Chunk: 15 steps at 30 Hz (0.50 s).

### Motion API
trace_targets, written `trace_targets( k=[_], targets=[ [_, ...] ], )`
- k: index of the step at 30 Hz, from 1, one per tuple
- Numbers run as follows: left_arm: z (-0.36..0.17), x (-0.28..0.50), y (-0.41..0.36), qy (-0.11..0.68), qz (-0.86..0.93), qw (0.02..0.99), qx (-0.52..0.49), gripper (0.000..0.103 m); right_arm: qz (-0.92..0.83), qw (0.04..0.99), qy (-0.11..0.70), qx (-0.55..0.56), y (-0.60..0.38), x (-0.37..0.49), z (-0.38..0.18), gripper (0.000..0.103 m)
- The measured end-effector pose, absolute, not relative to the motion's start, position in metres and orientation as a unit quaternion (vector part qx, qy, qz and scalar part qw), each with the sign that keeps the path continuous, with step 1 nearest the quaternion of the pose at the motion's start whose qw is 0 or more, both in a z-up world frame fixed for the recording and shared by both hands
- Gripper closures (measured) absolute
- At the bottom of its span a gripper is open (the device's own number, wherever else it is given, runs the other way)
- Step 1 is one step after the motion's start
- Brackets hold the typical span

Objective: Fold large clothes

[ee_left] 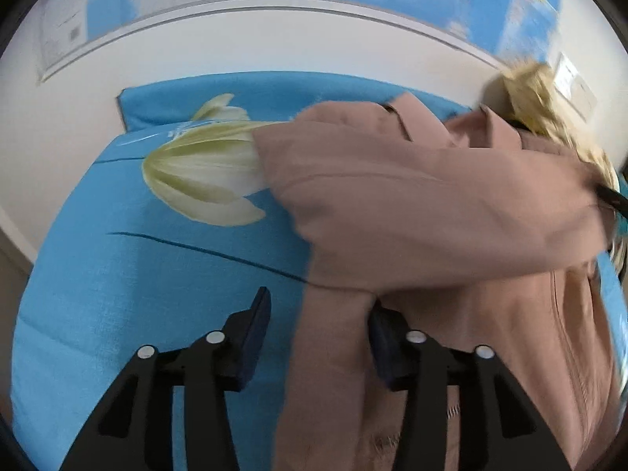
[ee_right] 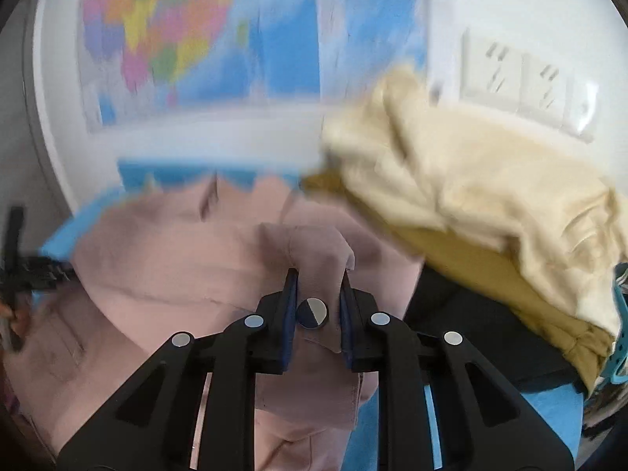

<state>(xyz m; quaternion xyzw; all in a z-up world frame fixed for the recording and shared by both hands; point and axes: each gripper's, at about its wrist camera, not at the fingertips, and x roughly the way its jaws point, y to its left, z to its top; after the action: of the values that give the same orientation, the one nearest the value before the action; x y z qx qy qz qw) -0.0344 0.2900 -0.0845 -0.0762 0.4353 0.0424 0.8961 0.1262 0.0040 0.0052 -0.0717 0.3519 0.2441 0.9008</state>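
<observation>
**Pink garment spread on the blue bed**

The pink garment (ee_left: 431, 204) lies on the blue bedsheet (ee_left: 117, 274). The left gripper (ee_left: 320, 314) has its fingers apart, fabric between them. The right gripper (ee_right: 318, 286), blurred, seems clamped on a pink fold.

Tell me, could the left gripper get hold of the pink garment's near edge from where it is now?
Probably yes. The left gripper is open, with a fold of the pink garment already lying between its fingers above the blue bedsheet. Nothing blocks it; it would only need to close.
</observation>
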Motion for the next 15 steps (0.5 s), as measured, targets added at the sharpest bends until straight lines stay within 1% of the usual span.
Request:
trace_targets(
  k=[1,2,3,4,5,7,8,10,13,15],
  targets=[
    [-0.083,-0.036,0.288,0.435,0.028,0.897,-0.077,0.048,0.242,0.892,0.374,-0.074,0.007,0.133,-0.005,0.081],
    [-0.079,-0.038,0.286,0.427,0.014,0.901,-0.077,0.047,0.233,0.887,0.390,-0.080,0.010,0.136,-0.019,0.078],
    [-0.075,-0.041,0.285,0.420,0.007,0.905,-0.076,0.042,0.229,0.883,0.399,-0.092,0.012,0.136,-0.028,0.072],
    [-0.069,-0.043,0.285,0.410,-0.001,0.909,-0.078,0.039,0.221,0.882,0.404,-0.103,0.013,0.135,-0.034,0.070],
    [-0.065,-0.046,0.284,0.402,-0.007,0.912,-0.078,0.038,0.216,0.885,0.401,-0.099,0.010,0.131,-0.035,0.066],
    [-0.058,-0.049,0.282,0.395,-0.010,0.916,-0.071,0.032,0.217,0.892,0.388,-0.077,0.003,0.123,-0.027,0.060],
    [-0.055,-0.051,0.282,0.394,-0.005,0.917,-0.066,0.029,0.214,0.900,0.373,-0.066,-0.002,0.116,-0.018,0.055],
    [-0.054,-0.055,0.286,0.394,-0.009,0.916,-0.072,0.028,0.234,0.903,0.355,-0.055,-0.005,0.100,-0.008,0.055],
    [-0.058,-0.060,0.296,0.410,-0.016,0.908,-0.085,0.026,0.264,0.893,0.351,-0.094,0.012,0.086,-0.006,0.056],
    [-0.063,-0.066,0.301,0.423,-0.026,0.901,-0.095,0.024,0.269,0.881,0.371,-0.114,0.023,0.090,-0.015,0.060]
  ],
)
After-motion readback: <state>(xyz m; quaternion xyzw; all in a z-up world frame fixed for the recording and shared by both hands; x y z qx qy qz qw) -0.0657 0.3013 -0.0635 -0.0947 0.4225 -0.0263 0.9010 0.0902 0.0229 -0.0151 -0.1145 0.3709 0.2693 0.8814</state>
